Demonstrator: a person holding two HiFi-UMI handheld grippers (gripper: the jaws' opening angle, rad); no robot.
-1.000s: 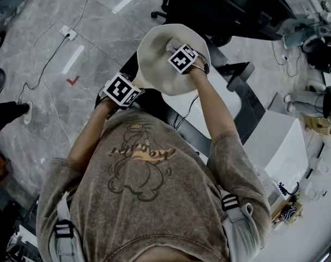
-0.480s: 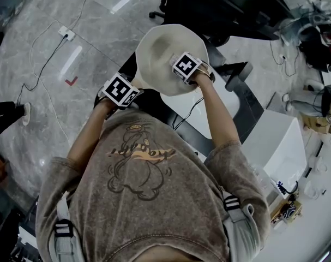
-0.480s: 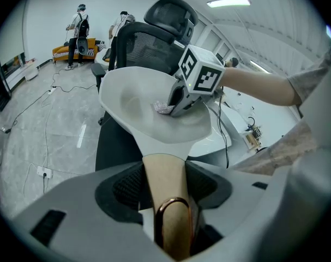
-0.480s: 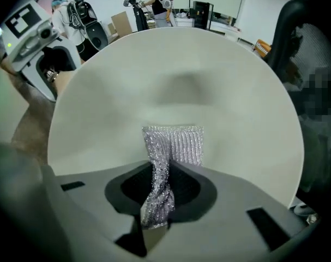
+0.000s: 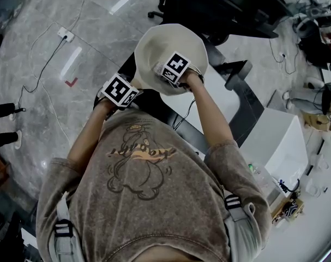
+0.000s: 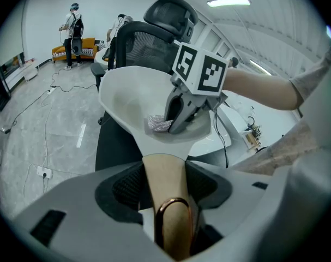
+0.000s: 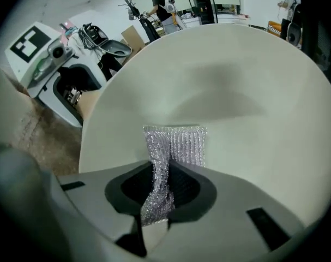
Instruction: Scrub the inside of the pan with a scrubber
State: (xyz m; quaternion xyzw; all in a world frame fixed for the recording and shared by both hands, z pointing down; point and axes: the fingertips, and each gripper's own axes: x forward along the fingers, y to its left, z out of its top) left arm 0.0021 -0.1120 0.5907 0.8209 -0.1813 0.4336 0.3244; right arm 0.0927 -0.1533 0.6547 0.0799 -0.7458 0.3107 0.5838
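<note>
A cream pan [image 5: 154, 45] is held up in the air, its inside toward me. Its wooden handle [image 6: 164, 173] runs between the jaws of my left gripper [image 6: 164, 187], which is shut on it; the head view shows that gripper [image 5: 131, 91] at the pan's lower left. My right gripper [image 5: 166, 74] is inside the pan, shut on a silvery mesh scrubber [image 7: 175, 145]. The scrubber's flat end lies pressed on the pan's inner wall [image 7: 236, 86]. From the left gripper view the scrubber [image 6: 158, 124] sits low in the bowl, under the right gripper [image 6: 175, 119].
A black office chair [image 5: 236, 4] stands just beyond the pan. A white cabinet [image 5: 274, 141] and a cluttered desk are at the right. Cables and a power strip [image 5: 67, 33] lie on the grey floor at the left. People stand far off [image 6: 72, 23].
My right gripper has slid with the scrubber from the pan's upper right down and to the left across its inside. The left gripper and the pan have hardly moved.
</note>
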